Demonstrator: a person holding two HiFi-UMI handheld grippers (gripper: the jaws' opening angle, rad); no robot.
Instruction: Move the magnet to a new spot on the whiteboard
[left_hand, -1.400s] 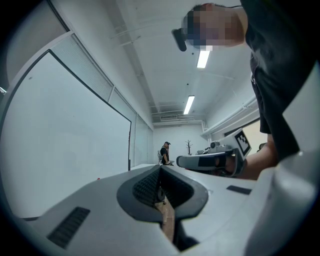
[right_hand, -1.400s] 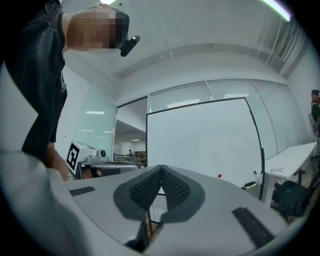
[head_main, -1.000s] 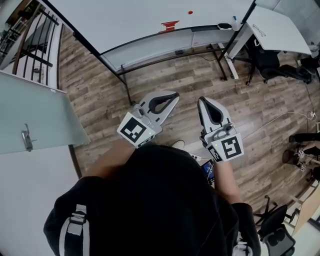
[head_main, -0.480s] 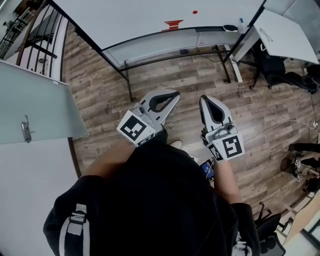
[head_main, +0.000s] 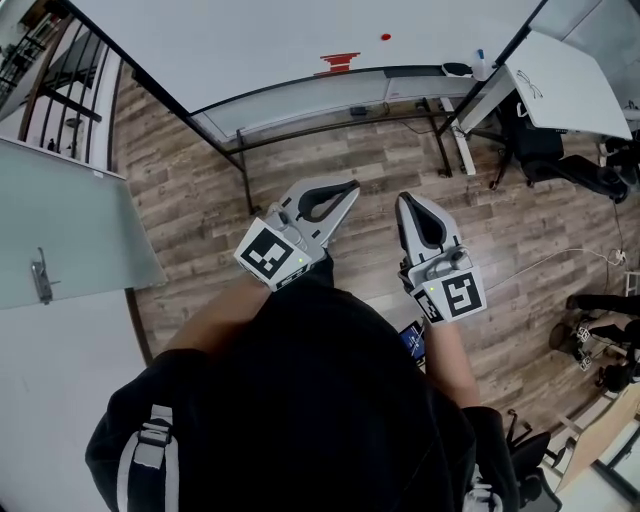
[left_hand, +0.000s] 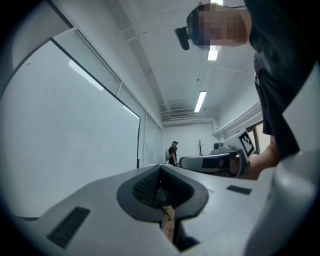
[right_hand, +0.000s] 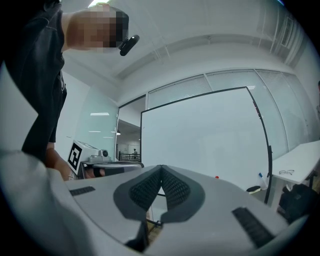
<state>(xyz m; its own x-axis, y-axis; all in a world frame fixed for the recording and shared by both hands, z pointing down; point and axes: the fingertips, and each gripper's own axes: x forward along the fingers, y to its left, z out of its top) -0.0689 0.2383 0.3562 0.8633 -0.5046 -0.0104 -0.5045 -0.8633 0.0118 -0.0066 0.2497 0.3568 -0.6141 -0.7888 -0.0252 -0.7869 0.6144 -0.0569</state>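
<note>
I'm holding left gripper (head_main: 350, 188) and right gripper (head_main: 403, 202) level above floor (head_main: 330, 140), fingers of both closed on nothing. Judging approach step in hand. Red magnet (head_main: 386, 37) sitting on whiteboard (head_main: 250, 40), well apart from both. Next move calling for closing in, opening right fingers, lining up on magnet

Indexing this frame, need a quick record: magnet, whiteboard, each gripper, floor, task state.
magnet: red, low on the whiteboard, untouched
whiteboard: upright, ahead of both grippers
left gripper: shut, empty, well short of the board
right gripper: shut, empty, well short of the board
floor: wood planks
task state: no grip on the magnet yet
</note>
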